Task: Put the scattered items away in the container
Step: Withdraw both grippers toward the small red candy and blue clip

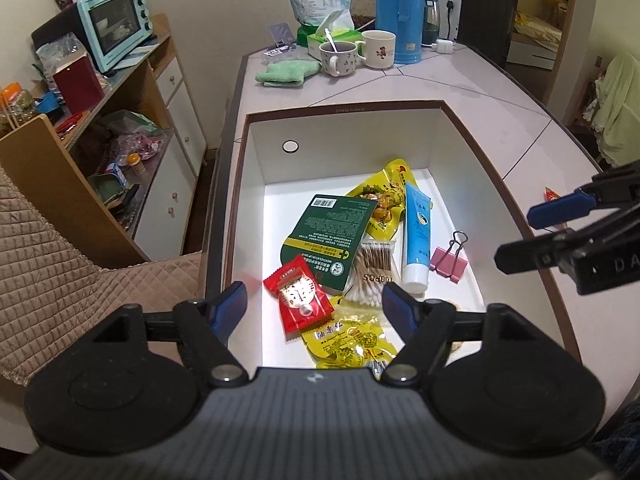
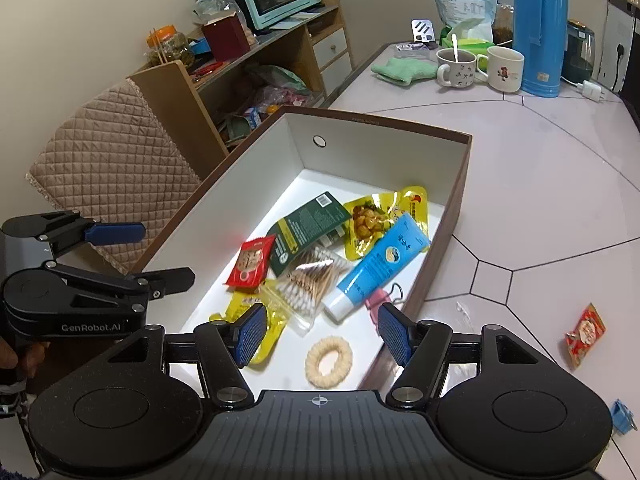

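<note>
White tiled surface carries a brown-rimmed cardboard box with white inner walls. Over the box's near end the left hand-held gripper is held with its jaws apart and nothing between them; the right hand-held gripper is likewise spread and empty above the near right corner. Inside the box are seen a blue tube, a cotton swab pack and a cream hair tie. A red snack packet lies on bare tile right of the box, well apart from it.
</note>
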